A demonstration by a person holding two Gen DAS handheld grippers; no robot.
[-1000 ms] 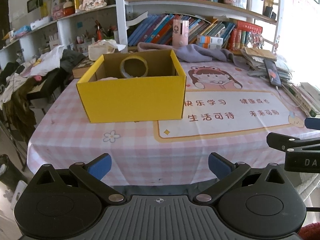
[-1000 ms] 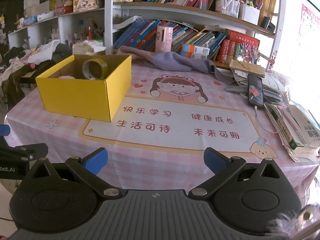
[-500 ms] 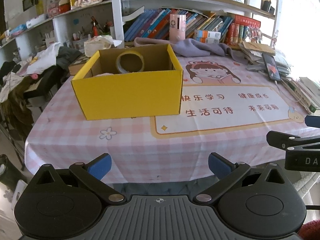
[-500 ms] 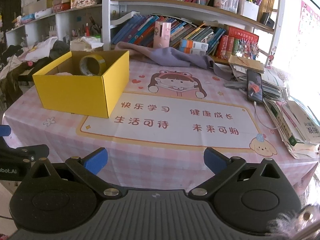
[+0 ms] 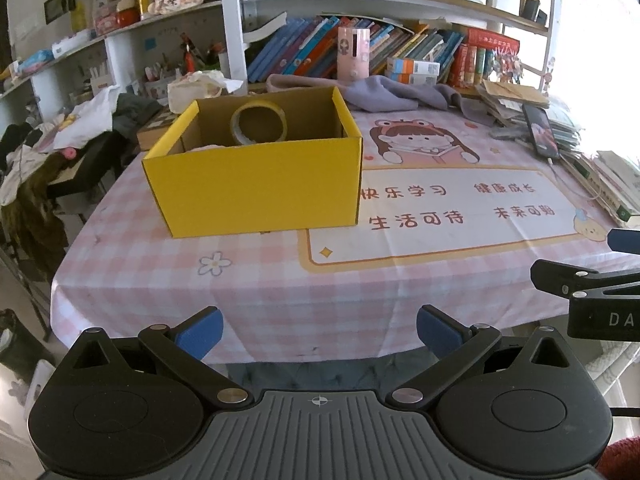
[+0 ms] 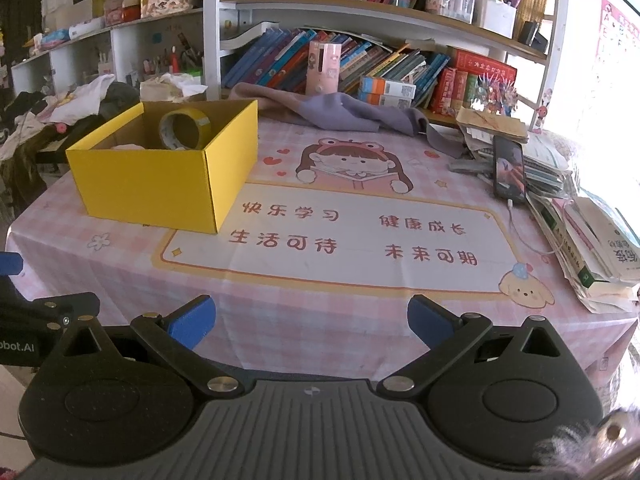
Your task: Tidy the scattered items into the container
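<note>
A yellow cardboard box (image 5: pixel 260 184) (image 6: pixel 160 192) stands on the left part of a pink checked tablecloth. Inside it a roll of yellow tape (image 5: pixel 259 125) (image 6: pixel 185 129) leans against the back wall, and something pale pink (image 6: pixel 127 147) lies beside the roll. My left gripper (image 5: pixel 319 330) hangs open near the table's front edge, holding nothing. My right gripper (image 6: pixel 310 319) is open too, back from the front edge, with nothing between its blue pads. Each gripper shows at the rim of the other's view.
A printed mat (image 6: pixel 332 236) covers the middle of the table. A purple cloth (image 6: pixel 344 114) lies at the back, a phone (image 6: pixel 509 169) on stacked books and papers (image 6: pixel 592 240) at the right. Bookshelves (image 6: pixel 400 60) rise behind; clothes (image 5: pixel 60 128) pile up at the left.
Both grippers have drawn back slightly from the table and risen a little, so the box looks smaller and more of its inside shows. Both stayed open.
</note>
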